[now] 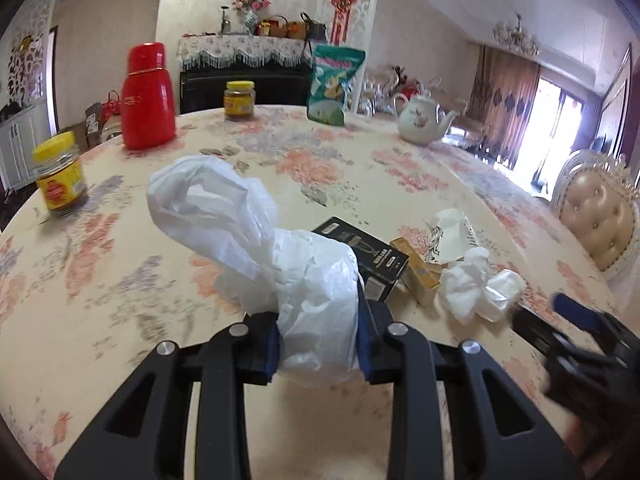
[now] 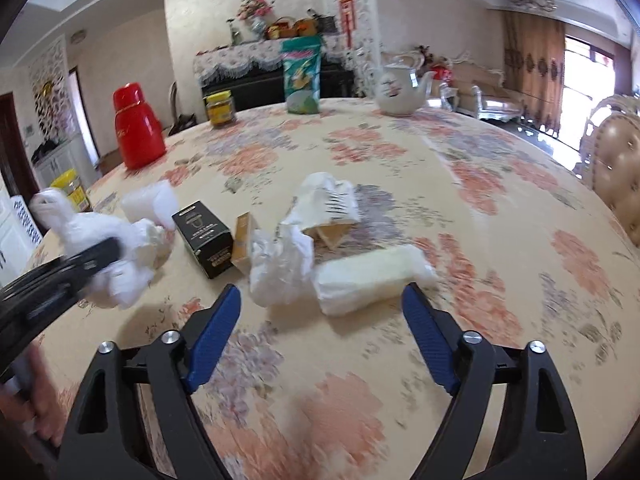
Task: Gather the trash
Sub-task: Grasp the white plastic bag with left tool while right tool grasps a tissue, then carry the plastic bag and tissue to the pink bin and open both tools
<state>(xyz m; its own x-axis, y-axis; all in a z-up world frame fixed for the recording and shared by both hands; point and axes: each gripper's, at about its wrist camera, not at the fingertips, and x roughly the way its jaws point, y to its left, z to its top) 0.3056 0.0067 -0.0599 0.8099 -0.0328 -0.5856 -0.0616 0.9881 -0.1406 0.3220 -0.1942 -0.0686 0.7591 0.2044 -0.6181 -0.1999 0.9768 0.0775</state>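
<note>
1. Floral cloth covers the round table (image 2: 460,184), set in a living room with a draped piano behind.
2. At the far edge stand a red flask (image 1: 146,98), two yellow-lidded jars (image 1: 60,174) (image 1: 239,100), a green snack bag (image 1: 334,84) and a white teapot (image 1: 420,120); their labels are too blurred to read.
3. The left gripper (image 1: 318,340) pinches a white plastic bag (image 1: 256,236) between its blue pads, the bag billowing upward.
4. The right gripper (image 2: 320,324) is spread wide and holds nothing, hovering just before the trash.
5. The trash lies mid-table: a black box (image 2: 204,236) with unreadable print, a yellow carton (image 2: 244,246), crumpled tissue (image 2: 282,268), a white wrapped pack (image 2: 368,280) and a torn paper packet (image 2: 324,204).
</note>
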